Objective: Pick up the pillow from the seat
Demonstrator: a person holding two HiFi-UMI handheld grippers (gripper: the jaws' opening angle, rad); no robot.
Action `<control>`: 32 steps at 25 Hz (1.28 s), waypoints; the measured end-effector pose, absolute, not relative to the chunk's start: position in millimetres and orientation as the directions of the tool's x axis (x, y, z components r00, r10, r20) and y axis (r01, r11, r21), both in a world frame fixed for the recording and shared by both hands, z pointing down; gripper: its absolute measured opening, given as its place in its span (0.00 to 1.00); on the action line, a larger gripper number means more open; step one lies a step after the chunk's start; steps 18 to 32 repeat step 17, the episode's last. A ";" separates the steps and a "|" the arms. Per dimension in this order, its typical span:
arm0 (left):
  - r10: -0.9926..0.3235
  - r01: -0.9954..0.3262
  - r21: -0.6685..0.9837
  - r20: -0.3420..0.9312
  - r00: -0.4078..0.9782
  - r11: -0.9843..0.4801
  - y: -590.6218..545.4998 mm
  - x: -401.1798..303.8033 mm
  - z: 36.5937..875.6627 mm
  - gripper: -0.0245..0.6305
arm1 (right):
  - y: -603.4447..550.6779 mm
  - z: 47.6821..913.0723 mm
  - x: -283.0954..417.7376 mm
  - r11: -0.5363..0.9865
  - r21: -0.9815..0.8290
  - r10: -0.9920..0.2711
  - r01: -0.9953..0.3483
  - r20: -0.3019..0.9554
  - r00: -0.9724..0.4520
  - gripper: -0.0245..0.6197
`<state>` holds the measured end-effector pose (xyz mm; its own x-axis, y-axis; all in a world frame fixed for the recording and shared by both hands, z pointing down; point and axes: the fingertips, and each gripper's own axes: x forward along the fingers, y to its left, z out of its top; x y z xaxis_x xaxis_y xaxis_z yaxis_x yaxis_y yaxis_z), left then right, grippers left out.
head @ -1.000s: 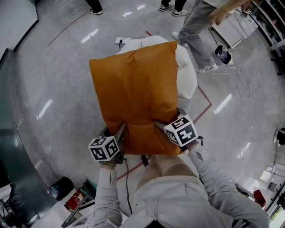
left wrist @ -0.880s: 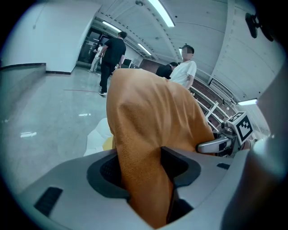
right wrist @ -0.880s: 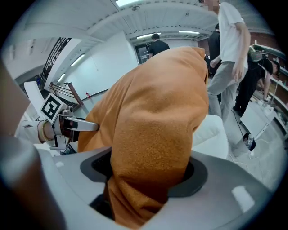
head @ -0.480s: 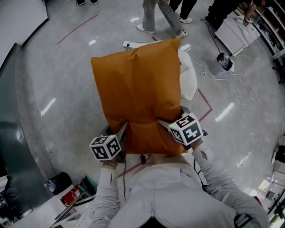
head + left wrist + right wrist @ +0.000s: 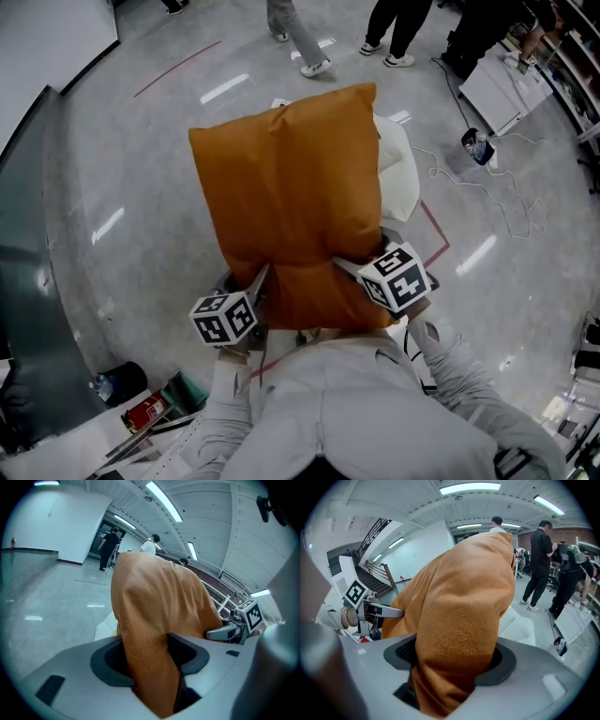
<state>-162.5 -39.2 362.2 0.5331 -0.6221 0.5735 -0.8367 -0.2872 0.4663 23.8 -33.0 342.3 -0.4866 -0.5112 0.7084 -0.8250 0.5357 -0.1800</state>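
An orange pillow [image 5: 286, 197] hangs lifted in front of me, clear of the white seat [image 5: 401, 178] behind it. My left gripper [image 5: 255, 281] is shut on the pillow's near left corner. My right gripper [image 5: 349, 267] is shut on its near right corner. In the left gripper view the orange cloth [image 5: 154, 606] is bunched between the dark pads [image 5: 110, 660], and the right gripper [image 5: 234, 629] shows to the side. In the right gripper view the pillow [image 5: 464, 602] fills the gap between the jaws, with the left gripper [image 5: 365, 611] at the left. Most of the seat is hidden behind the pillow.
Several people stand on the far floor [image 5: 300, 37]. A white cabinet [image 5: 502, 89] and loose cables [image 5: 487, 187] lie at the right. A red tape line [image 5: 436, 234] crosses the grey floor. A dark glass wall [image 5: 28, 281] runs along the left, with a red can [image 5: 150, 412] near its foot.
Both grippers keep their hold and the pillow stays in much the same place. The people at the back have walked to other spots, and the view has tilted slightly.
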 end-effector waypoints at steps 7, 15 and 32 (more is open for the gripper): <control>-0.620 -0.829 0.481 0.567 0.542 -0.285 -35.5 -165.1 362.3 0.41 | -28.9 339.4 21.2 0.535 -0.173 -0.515 -0.827 0.709 -0.481 0.55; -0.620 -0.826 0.489 0.565 0.544 -0.280 -38.9 -159.3 363.3 0.41 | -32.3 339.3 27.8 0.535 -0.167 -0.517 -0.828 0.710 -0.477 0.55; -0.621 -0.826 0.491 0.564 0.544 -0.278 -40.3 -158.4 363.7 0.41 | -34.0 339.6 28.8 0.536 -0.167 -0.516 -0.828 0.711 -0.478 0.55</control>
